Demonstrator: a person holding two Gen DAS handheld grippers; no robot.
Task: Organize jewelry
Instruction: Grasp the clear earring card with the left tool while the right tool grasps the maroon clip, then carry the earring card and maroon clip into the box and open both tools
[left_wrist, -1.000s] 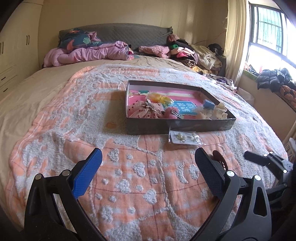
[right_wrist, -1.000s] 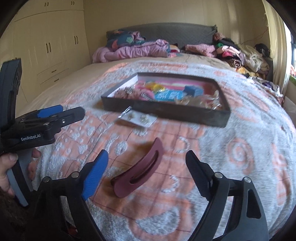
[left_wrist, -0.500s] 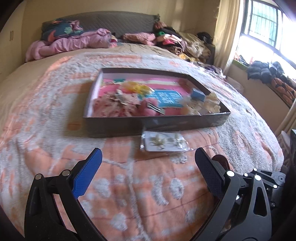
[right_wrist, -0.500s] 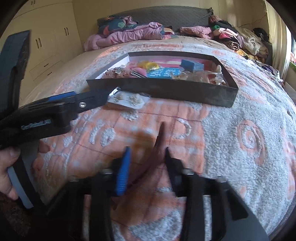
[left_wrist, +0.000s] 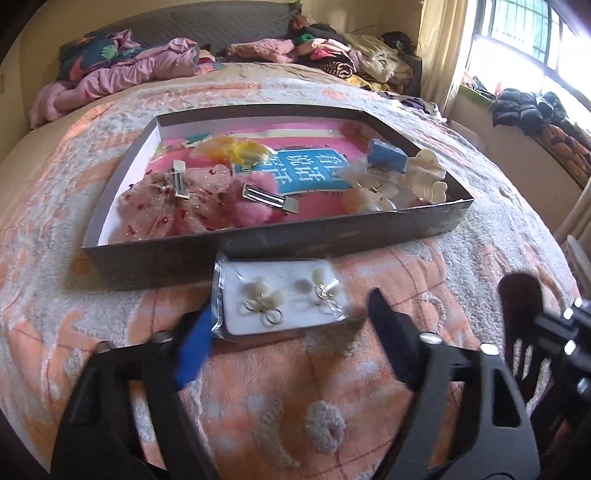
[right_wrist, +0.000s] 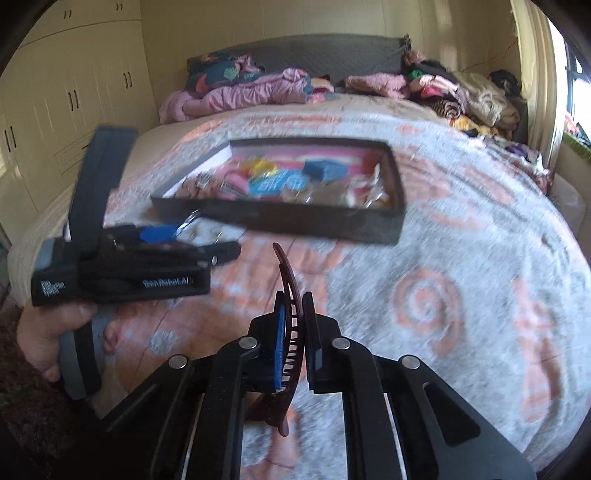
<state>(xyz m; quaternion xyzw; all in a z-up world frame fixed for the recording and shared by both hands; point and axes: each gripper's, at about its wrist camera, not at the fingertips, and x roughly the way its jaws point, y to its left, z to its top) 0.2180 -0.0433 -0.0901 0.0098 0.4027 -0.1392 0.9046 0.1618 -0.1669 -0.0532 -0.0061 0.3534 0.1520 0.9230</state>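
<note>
A shallow dark box (left_wrist: 332, 232) on the bed holds hair clips, a pink bow and other accessories; it also shows in the right wrist view (right_wrist: 317, 221). A clear packet of earrings on a white card (left_wrist: 280, 299) lies against its near wall. My left gripper (left_wrist: 288, 332) is open, its fingers on either side of the packet's near edge. My right gripper (right_wrist: 293, 332) is shut on a dark maroon banana hair clip (right_wrist: 288, 280) and holds it upright above the blanket. The clip shows at the right edge of the left wrist view (left_wrist: 521, 299).
The orange and white blanket (right_wrist: 461, 295) covers the bed. Piled clothes and bedding (left_wrist: 332, 55) lie along the headboard. Wardrobe doors (right_wrist: 55, 110) stand at the left, and a window sill with clothes (left_wrist: 535, 110) at the right.
My right gripper has closed on the hair clip and lifted it off the blanket. My left gripper has moved forward to the earring packet and narrowed a little.
</note>
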